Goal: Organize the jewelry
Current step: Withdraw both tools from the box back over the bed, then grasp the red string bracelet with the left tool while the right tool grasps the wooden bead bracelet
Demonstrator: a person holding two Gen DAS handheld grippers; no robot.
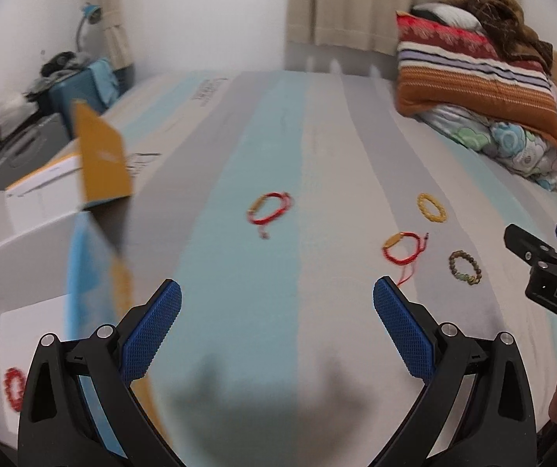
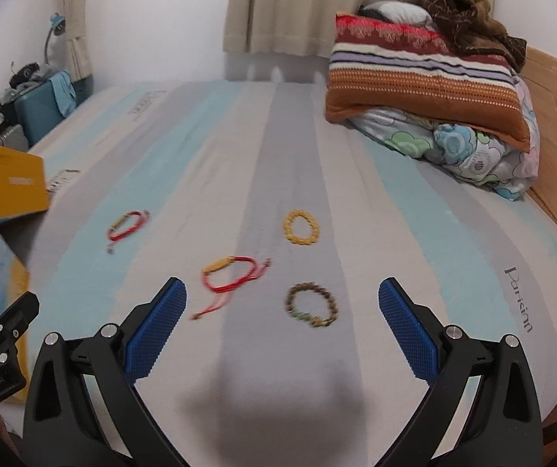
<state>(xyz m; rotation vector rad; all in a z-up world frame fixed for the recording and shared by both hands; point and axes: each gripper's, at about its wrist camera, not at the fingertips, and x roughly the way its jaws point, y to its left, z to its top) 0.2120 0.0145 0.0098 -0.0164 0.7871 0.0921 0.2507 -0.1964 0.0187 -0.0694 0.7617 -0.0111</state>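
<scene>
Left wrist view has my left gripper [image 1: 277, 303] spread wide and empty above the striped bedsheet [image 1: 270, 148]; only here a red beaded bracelet [image 1: 14, 388] lies in a white box [image 1: 25, 257]. Right wrist view shows my right gripper [image 2: 282, 303] equally wide, empty, with the brown beaded bracelet [image 2: 311, 305] between its fingers and a yellow beaded bracelet [image 2: 302, 227] beyond.
</scene>
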